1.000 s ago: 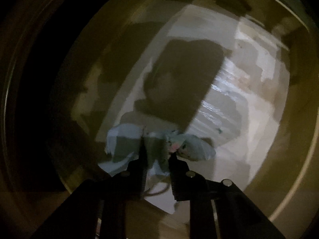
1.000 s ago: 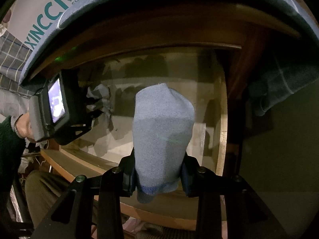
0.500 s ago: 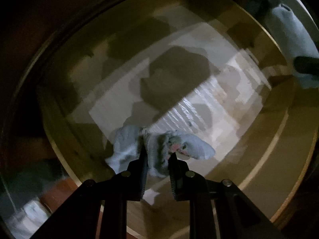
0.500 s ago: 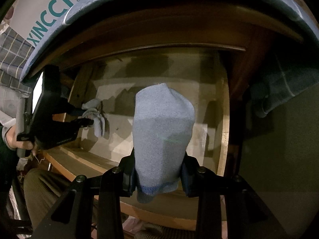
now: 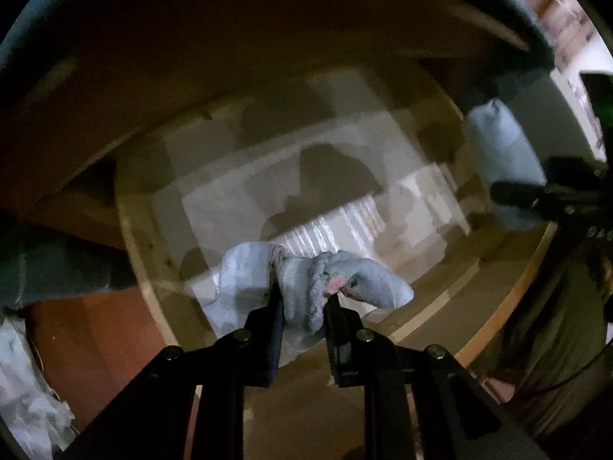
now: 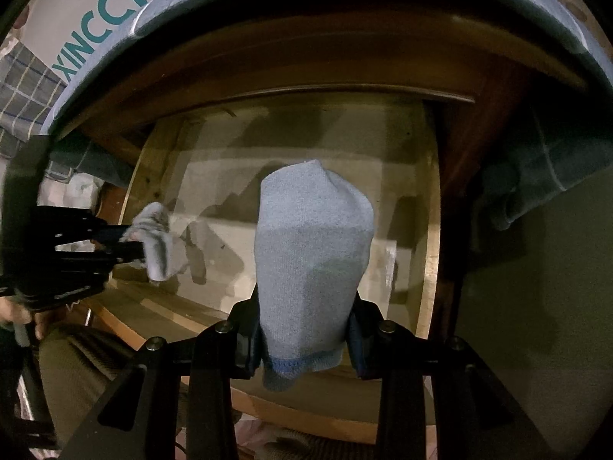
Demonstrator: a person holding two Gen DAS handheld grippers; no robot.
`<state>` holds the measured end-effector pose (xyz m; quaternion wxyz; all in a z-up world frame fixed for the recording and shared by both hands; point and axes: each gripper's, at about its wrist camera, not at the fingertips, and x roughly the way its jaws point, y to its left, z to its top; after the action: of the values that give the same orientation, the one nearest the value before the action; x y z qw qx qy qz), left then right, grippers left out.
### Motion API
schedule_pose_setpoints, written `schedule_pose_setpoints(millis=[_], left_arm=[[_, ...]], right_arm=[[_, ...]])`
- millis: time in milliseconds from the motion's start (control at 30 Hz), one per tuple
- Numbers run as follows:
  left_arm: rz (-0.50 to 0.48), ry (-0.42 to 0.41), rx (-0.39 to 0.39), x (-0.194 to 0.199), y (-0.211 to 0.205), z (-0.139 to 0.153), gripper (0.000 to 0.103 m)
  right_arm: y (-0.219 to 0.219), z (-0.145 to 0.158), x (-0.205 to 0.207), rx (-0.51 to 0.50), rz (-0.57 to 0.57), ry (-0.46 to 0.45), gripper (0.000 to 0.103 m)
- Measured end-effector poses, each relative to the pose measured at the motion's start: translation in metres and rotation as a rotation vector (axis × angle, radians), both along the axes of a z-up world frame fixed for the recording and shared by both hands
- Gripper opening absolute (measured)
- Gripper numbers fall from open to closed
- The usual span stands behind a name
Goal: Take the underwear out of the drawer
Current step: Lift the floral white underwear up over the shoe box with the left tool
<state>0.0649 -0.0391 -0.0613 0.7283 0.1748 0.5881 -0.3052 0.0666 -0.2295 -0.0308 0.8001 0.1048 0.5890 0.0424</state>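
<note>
Pinching one pale garment [image 5: 306, 287] each, left gripper [image 5: 302, 299], right gripper [image 6: 306, 329], one wooden drawer [image 6: 431, 230] below.

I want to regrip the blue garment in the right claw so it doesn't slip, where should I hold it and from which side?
Judging by its pose, grip the light blue garment just above its darker stitched hem, where the right claw pinches it now. Come from the hem end, closing across the narrow width; the rounded top stands loose and bulges, giving less to pinch.

Pale bunched underwear [image 5: 306, 287] in left gripper [image 5: 304, 299], above drawer [image 5: 440, 303].
</note>
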Motion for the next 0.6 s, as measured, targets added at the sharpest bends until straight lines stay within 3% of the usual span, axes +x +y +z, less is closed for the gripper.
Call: schedule_pose_setpoints(millis=[600], left_arm=[[0.314,-0.15,-0.099,-0.028,0.029,0.093,0.019]], right_arm=[[0.008,0.001,0.0,-0.054,0.016,0.01,0.032]])
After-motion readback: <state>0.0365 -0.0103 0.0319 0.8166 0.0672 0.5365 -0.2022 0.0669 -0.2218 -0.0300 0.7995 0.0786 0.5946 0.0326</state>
